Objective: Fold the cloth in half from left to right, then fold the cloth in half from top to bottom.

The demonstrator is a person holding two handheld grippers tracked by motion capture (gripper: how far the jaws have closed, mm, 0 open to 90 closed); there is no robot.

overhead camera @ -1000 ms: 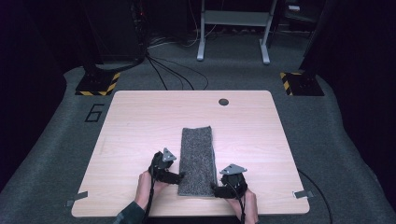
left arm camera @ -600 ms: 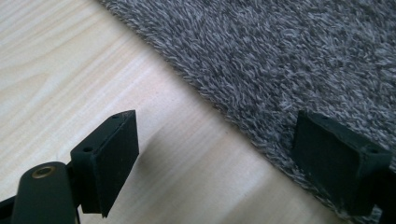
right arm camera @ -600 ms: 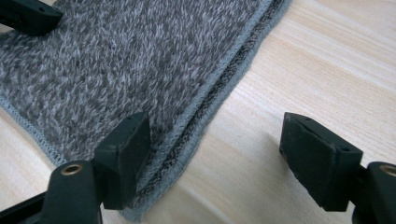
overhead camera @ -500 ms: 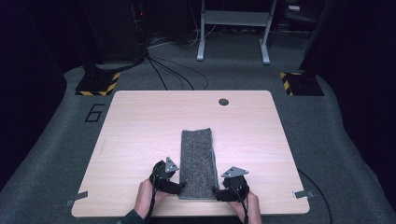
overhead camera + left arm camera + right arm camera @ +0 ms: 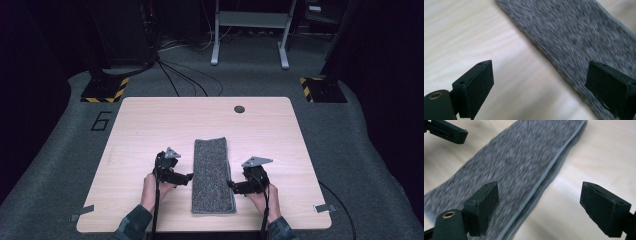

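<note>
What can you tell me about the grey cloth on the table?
The grey cloth is speckled, towel-like fabric, folded into a long narrow strip with stacked layers showing along one edge. It lies flat on the wooden table, near the person's side, lengthwise away from them. Nothing grips it; it lies between two open grippers.

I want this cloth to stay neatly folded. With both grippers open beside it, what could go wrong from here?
1. The folded grey cloth shows stacked layers along its edge in the right gripper view; a jaw brushing that edge could probably peel them apart.
2. The left gripper and right gripper sit close to its long sides, jaws just opened and empty; a sideways nudge might skew it.
3. Its near end lies close to the table edge, so a pull could drag it off.
</note>
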